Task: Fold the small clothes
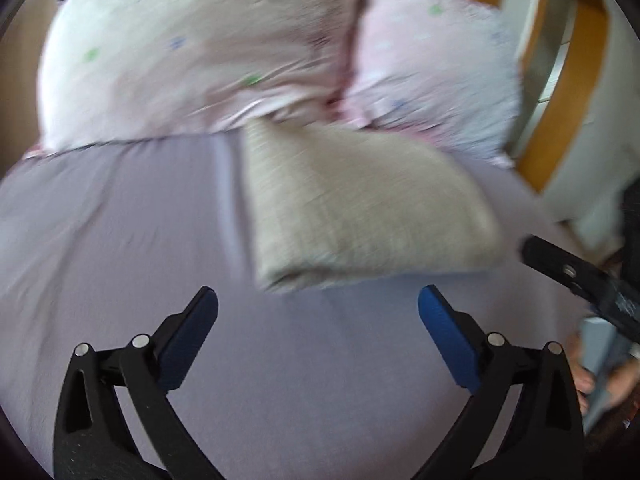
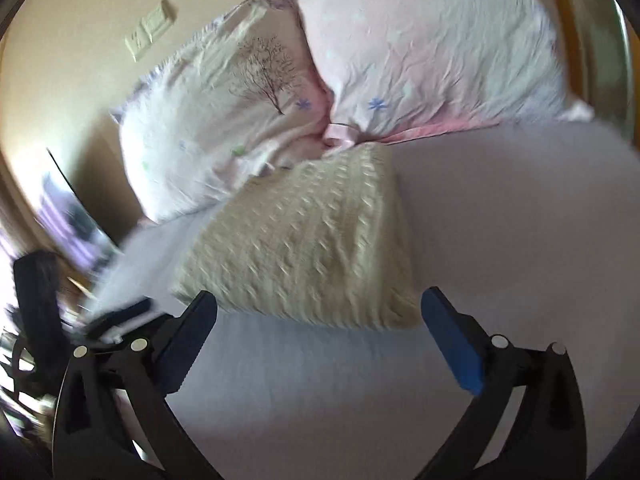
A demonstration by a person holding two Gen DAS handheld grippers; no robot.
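A cream cable-knit garment (image 1: 360, 208) lies folded into a compact block on the lilac bed sheet (image 1: 120, 240), up against the pillows. It also shows in the right wrist view (image 2: 304, 248). My left gripper (image 1: 318, 300) is open and empty, just in front of the garment's near edge. My right gripper (image 2: 318, 304) is open and empty, its fingertips level with the garment's near edge. The right gripper's body also shows at the right edge of the left wrist view (image 1: 580, 276). Both views are blurred.
Two pink patterned pillows (image 2: 420, 48) (image 2: 224, 120) lie behind the garment at the head of the bed. A wooden frame (image 1: 568, 92) stands at the right. A beige wall with a switch plate (image 2: 150, 34) is at the left.
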